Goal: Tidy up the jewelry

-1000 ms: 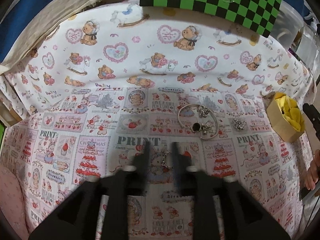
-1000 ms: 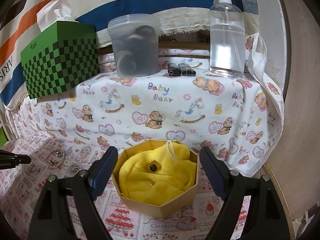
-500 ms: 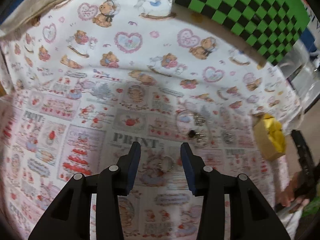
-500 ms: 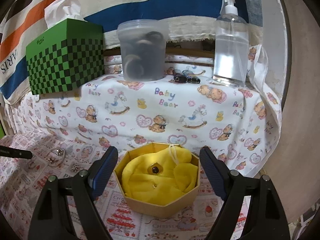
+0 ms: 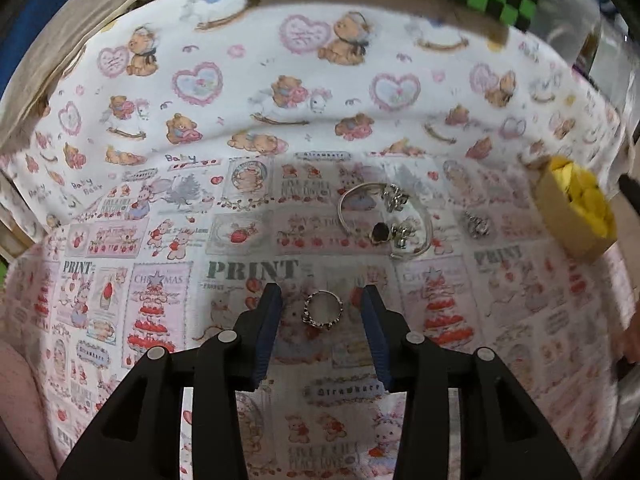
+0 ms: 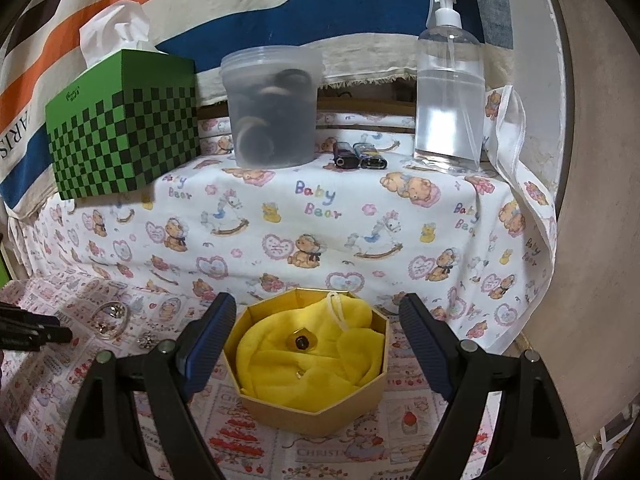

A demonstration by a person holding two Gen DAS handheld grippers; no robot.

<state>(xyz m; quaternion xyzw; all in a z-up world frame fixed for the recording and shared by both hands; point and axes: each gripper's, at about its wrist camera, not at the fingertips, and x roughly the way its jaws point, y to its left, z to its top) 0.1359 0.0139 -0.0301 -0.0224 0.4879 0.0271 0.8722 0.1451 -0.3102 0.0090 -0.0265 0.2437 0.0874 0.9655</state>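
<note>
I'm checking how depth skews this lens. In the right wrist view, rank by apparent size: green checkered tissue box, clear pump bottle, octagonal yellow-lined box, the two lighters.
1. green checkered tissue box
2-3. clear pump bottle and octagonal yellow-lined box: too close to rank; the box sits nearer the camera
4. two lighters

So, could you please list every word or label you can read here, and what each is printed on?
"PRINT": patterned cloth under the ring.
"Strawberry": same cloth, nearer the left gripper.
"Baby Bear": bear-print cloth on the shelf.
"ARIS": striped banner, cut off.
Logo on the tissue box: too small to read.
</note>
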